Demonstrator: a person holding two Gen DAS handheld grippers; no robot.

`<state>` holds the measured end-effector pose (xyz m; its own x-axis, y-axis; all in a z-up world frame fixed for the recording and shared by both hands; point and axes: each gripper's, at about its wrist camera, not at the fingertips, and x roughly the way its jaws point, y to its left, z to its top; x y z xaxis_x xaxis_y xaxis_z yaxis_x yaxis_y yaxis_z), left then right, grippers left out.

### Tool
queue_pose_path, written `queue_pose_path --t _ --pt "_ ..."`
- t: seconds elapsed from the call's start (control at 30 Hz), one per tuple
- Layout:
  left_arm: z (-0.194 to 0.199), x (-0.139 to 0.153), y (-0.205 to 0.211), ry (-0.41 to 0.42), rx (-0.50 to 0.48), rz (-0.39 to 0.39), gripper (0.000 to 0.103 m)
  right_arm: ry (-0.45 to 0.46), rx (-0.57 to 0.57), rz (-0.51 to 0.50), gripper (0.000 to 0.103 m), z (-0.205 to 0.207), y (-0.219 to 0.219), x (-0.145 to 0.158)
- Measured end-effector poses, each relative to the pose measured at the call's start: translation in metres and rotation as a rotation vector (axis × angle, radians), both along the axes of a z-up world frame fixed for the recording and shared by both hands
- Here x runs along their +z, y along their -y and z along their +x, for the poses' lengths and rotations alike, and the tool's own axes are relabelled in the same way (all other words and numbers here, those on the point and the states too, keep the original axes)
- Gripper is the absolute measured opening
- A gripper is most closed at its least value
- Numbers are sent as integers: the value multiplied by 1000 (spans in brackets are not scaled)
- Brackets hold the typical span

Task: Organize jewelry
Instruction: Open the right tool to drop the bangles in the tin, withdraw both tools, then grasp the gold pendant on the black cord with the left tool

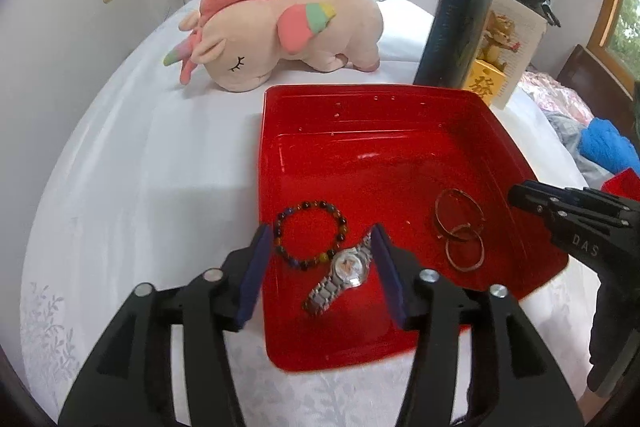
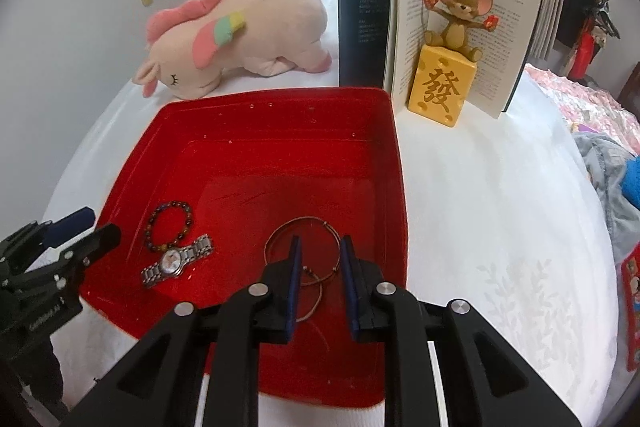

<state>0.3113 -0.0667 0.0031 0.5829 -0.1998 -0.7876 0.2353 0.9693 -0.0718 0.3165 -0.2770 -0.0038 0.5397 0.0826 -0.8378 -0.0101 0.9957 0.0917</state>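
A red tray [image 1: 400,155] [image 2: 280,155] on the white bed holds a beaded bracelet [image 1: 310,235] [image 2: 168,225], a silver watch [image 1: 342,277] [image 2: 176,261] and two thin metal bangles [image 1: 460,227] [image 2: 316,227]. My left gripper [image 1: 320,239] is open and empty above the bracelet and watch. My right gripper [image 2: 320,247] is open and empty above the bangles; it also shows at the tray's right side in the left wrist view [image 1: 520,193]. The left gripper shows at the tray's left side in the right wrist view [image 2: 96,227].
A pink unicorn plush [image 1: 288,27] [image 2: 240,35] lies behind the tray. An open book [image 2: 440,27] stands at the back with a mouse figure on a yellow block [image 2: 444,83] before it. Clothes [image 1: 608,147] lie at the right.
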Motion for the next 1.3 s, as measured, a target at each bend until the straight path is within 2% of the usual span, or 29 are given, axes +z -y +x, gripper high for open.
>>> queue_pose_path --t 0.07,0.27,0.43,0.5,0.6,0.83,1.3 --pt "-10 4 0 12 3 2 64 0 -2 2 19 -5 2 0" --pt "-45 10 -5 56 10 13 75 2 4 20 23 -35 3 0" --pt "-81 15 -14 84 12 -1 80 35 15 46 25 -72 5 2" --pt "-96 17 -17 103 14 -2 81 59 12 39 31 -87 4 5" --pt "-116 19 -21 116 12 -13 84 74 19 62 31 -112 4 5" --pt "-143 11 -33 88 12 -37 89 89 44 72 32 -155 -2 2" --pt "-174 -27 -100 -47 163 -46 89 25 47 100 33 -212 -8 -25"
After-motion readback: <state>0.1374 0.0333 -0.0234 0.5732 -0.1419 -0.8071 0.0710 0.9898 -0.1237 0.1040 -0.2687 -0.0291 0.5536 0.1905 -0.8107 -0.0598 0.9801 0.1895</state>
